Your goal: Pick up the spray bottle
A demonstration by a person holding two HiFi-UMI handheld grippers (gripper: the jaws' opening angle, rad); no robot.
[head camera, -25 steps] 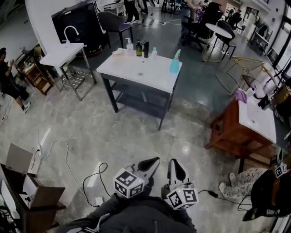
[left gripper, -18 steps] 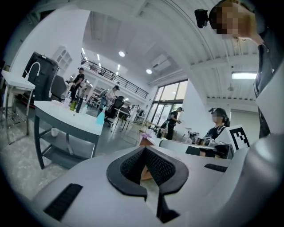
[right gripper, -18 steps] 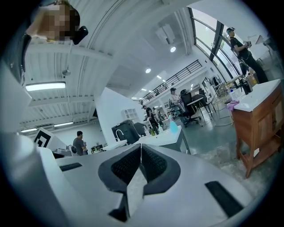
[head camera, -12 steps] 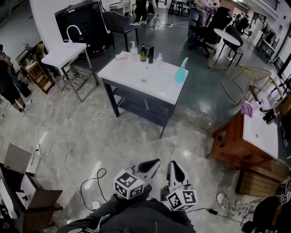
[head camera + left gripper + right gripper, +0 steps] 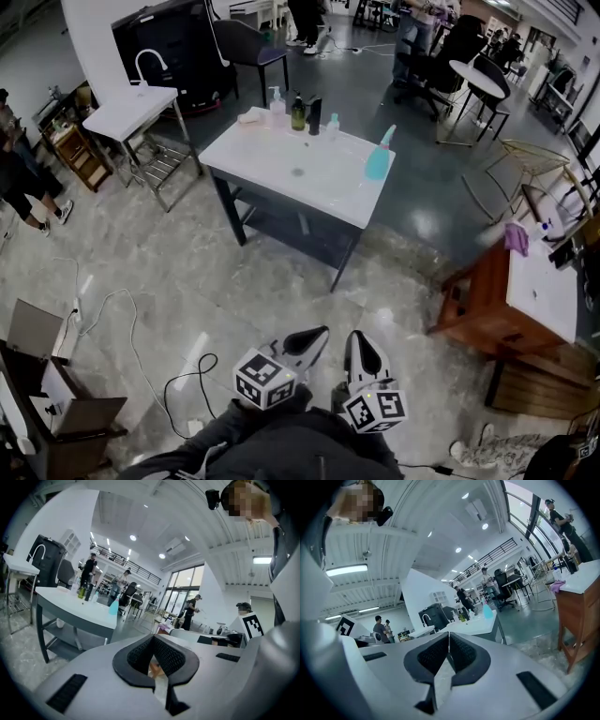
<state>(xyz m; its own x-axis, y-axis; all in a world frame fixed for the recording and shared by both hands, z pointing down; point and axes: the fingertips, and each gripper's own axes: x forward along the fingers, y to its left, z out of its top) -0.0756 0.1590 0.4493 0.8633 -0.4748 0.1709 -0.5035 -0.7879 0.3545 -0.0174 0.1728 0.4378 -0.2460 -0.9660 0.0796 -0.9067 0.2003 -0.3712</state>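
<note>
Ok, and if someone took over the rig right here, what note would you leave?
Left gripper: shut, empty.
Right gripper: shut, empty.
Both point toward the white table, well short of it.
Spray bottle: upright near the table's right end in the head view, apart from the smaller bottles at the back.
Done: nothing picked up.
Left: approach, open a gripper, grasp the bottle, lift.

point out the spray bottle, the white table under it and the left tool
spray bottle (image 5: 379,164): head view, teal body
white table (image 5: 333,187): head view, bare top
left tool (image 5: 322,330): head view, jaw tips
</note>
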